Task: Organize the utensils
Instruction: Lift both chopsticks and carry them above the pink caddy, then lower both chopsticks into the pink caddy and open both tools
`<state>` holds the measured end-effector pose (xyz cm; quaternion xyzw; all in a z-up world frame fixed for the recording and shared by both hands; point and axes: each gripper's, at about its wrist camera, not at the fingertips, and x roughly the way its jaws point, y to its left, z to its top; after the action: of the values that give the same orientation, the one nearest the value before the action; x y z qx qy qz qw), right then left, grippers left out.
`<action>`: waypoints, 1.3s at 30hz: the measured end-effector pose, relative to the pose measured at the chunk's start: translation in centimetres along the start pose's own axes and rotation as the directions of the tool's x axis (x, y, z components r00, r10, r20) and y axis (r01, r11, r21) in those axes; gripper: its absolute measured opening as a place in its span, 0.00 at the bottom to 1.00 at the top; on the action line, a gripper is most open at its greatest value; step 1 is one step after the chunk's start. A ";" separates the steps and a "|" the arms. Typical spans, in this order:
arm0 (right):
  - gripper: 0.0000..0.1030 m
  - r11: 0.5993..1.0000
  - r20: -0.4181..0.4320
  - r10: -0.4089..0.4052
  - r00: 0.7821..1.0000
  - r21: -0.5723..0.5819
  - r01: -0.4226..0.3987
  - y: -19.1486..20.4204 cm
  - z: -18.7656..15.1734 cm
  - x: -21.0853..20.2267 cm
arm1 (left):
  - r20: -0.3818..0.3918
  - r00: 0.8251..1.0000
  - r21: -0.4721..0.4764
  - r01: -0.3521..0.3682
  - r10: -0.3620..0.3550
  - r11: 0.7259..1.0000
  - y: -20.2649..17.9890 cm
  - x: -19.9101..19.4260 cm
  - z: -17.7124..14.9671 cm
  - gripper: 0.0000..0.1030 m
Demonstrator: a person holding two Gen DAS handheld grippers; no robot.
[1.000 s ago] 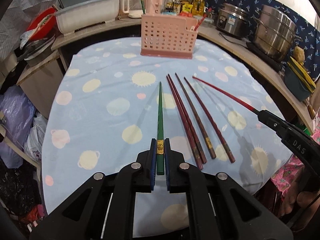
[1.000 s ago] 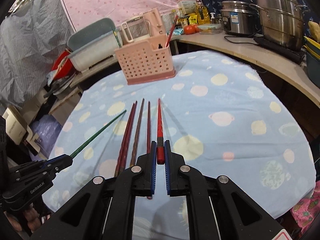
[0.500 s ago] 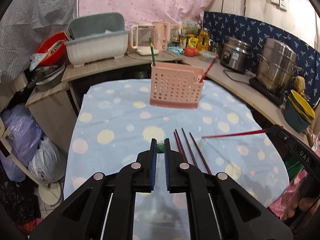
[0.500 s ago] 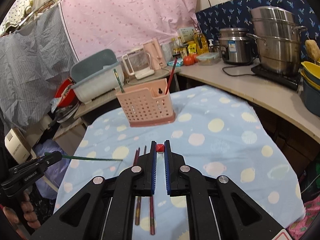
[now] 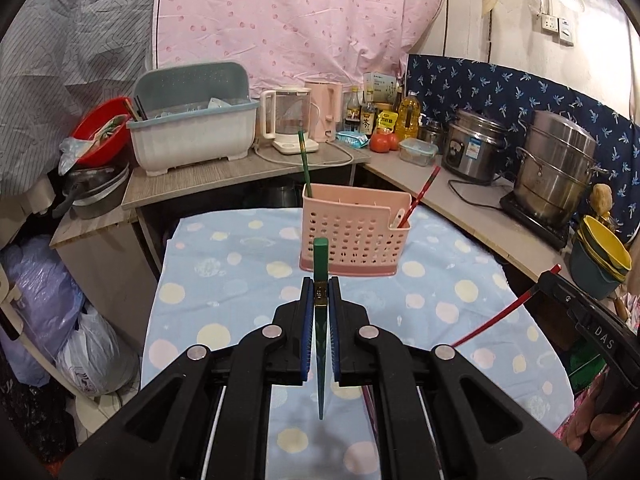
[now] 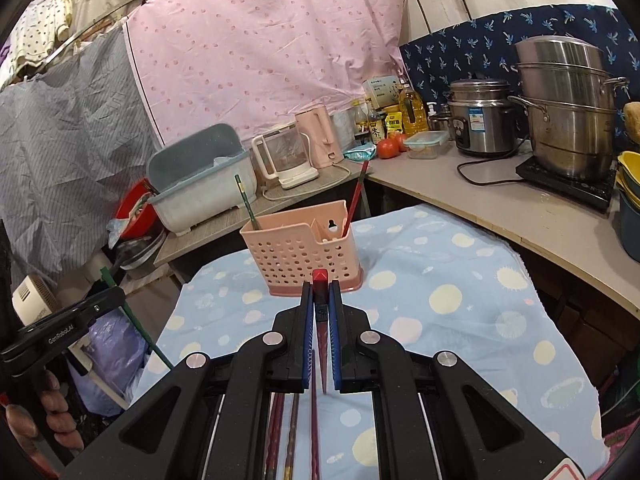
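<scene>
My left gripper (image 5: 319, 294) is shut on a green chopstick (image 5: 320, 258), held upright above the table with its tip pointing down. My right gripper (image 6: 320, 294) is shut on a red chopstick (image 6: 320, 278), also upright. A pink perforated utensil holder (image 5: 354, 234) stands on the dotted blue tablecloth (image 5: 224, 276) ahead of both grippers; it also shows in the right wrist view (image 6: 300, 246). It holds one green chopstick (image 5: 304, 158) at its left and one red chopstick (image 5: 422, 192) at its right. Several dark red chopsticks (image 6: 282, 432) lie on the cloth under the right gripper.
A counter (image 5: 224, 176) behind the table carries a grey dish bin (image 5: 192, 128), kettles (image 5: 290, 120), bottles and tomatoes. Steel pots (image 5: 556, 168) and a rice cooker (image 5: 474, 148) stand on the right counter. Bags (image 5: 60, 320) lie on the floor at left.
Both grippers have lifted their chopsticks off the cloth and swung them from lying flat to upright, rising higher and facing the pink holder.
</scene>
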<state>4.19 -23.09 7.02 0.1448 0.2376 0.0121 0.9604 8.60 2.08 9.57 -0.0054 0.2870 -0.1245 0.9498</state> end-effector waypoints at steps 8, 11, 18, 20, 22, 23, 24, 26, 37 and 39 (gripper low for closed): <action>0.07 0.999 0.042 0.030 0.999 0.025 -0.031 0.0 4.0 1.6 | 0.041 0.999 0.005 0.010 -0.010 1.000 -0.3 1.6 4.1 0.07; 0.07 0.999 0.072 0.043 0.997 0.025 -0.045 0.5 6.1 2.1 | 0.069 0.998 0.011 0.011 -0.012 1.000 -0.5 2.2 6.3 0.07; 0.07 0.998 0.140 0.049 0.989 0.028 -0.053 1.6 11.0 4.9 | 0.161 0.987 0.025 0.011 -0.015 1.000 -1.1 3.1 11.7 0.07; 0.07 0.997 0.154 0.056 0.986 0.042 -0.064 1.7 12.3 5.9 | 0.189 0.982 0.030 0.011 -0.016 0.999 -1.2 3.5 13.2 0.07; 0.07 0.996 0.170 0.061 0.984 0.053 -0.071 1.9 13.5 6.9 | 0.207 0.978 0.031 0.011 -0.017 0.999 -1.2 4.0 14.6 0.07; 0.07 0.995 0.176 0.062 0.982 0.060 -0.074 2.0 14.0 7.3 | 0.215 0.976 0.028 0.013 -0.019 1.000 -1.2 4.3 15.2 0.07; 0.07 0.994 0.182 0.066 0.981 0.071 -0.080 2.0 14.7 7.9 | 0.229 0.973 0.022 0.013 -0.018 1.000 -1.1 4.6 16.0 0.07; 0.07 0.992 0.188 0.072 0.980 0.089 -0.090 2.1 15.9 9.0 | 0.250 0.968 0.016 0.014 -0.017 1.000 -1.0 5.1 17.1 0.07; 0.07 0.991 0.190 0.055 0.980 0.113 -0.077 2.7 18.8 14.6 | 0.263 0.965 0.001 -0.013 0.012 1.000 -0.3 10.6 20.7 0.07; 0.07 0.992 0.174 0.046 0.984 0.105 -0.065 2.6 18.6 15.8 | 0.253 0.967 0.000 -0.010 0.010 1.000 -0.3 11.6 20.7 0.07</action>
<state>26.80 -24.24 16.30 0.2048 0.1504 0.0133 0.9671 29.16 -2.22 20.58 -0.0191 0.1633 -0.1182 0.9793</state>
